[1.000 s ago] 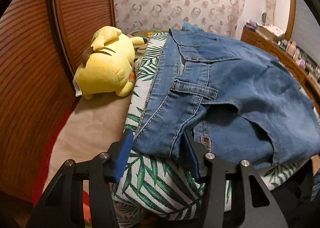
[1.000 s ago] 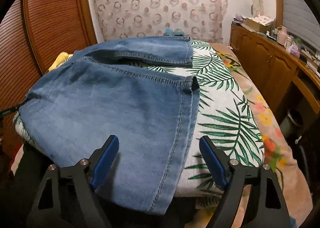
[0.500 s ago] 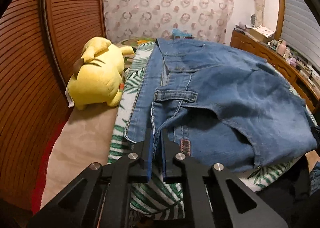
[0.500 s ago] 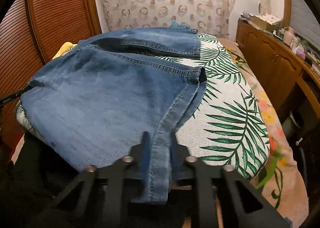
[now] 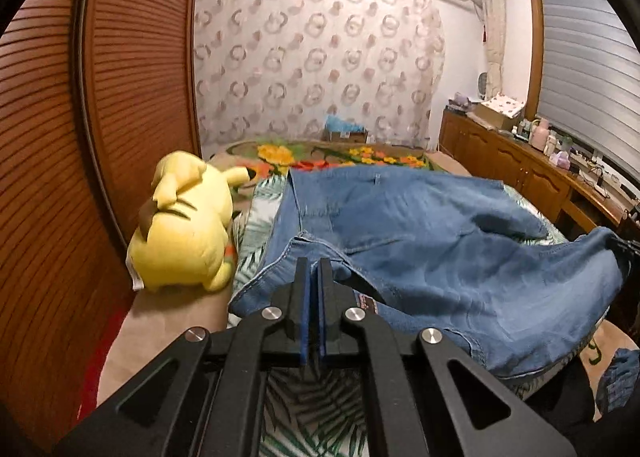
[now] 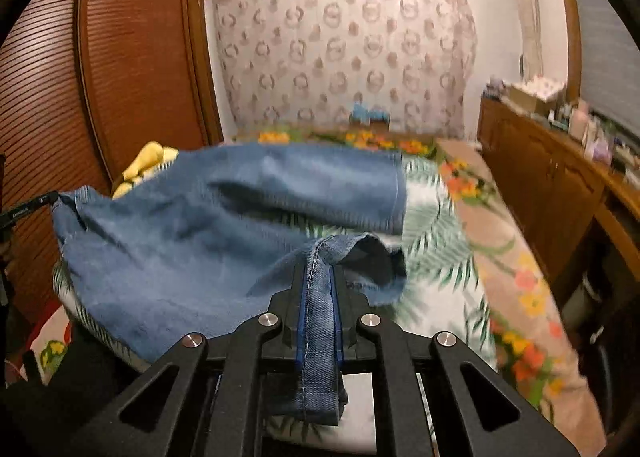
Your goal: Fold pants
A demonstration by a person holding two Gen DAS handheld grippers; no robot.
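Note:
Blue denim pants (image 5: 440, 257) lie across the leaf-print bed cover (image 6: 436, 257), with their near edge lifted off it. My left gripper (image 5: 314, 263) is shut on the waistband corner, the cloth pinched thin between its blue pads. In the right wrist view the pants (image 6: 200, 249) hang from my right gripper (image 6: 320, 269). Its jaws are closing on the stitched hem of a leg, and a strip of the hem runs back between the pads. The far leg (image 6: 340, 185) still rests flat on the bed. The left gripper's tip (image 6: 24, 211) holds the opposite corner.
A yellow plush toy (image 5: 184, 225) sits on the bed left of the pants, against a slatted wooden wardrobe (image 5: 60, 137). A wooden sideboard (image 5: 520, 173) with small items lines the right wall. A blue object (image 5: 340, 125) lies at the bed's far end before a patterned curtain.
Both grippers went from open to shut on the denim, then rose. The near edge of the pants came up off the bed with them and bunched.

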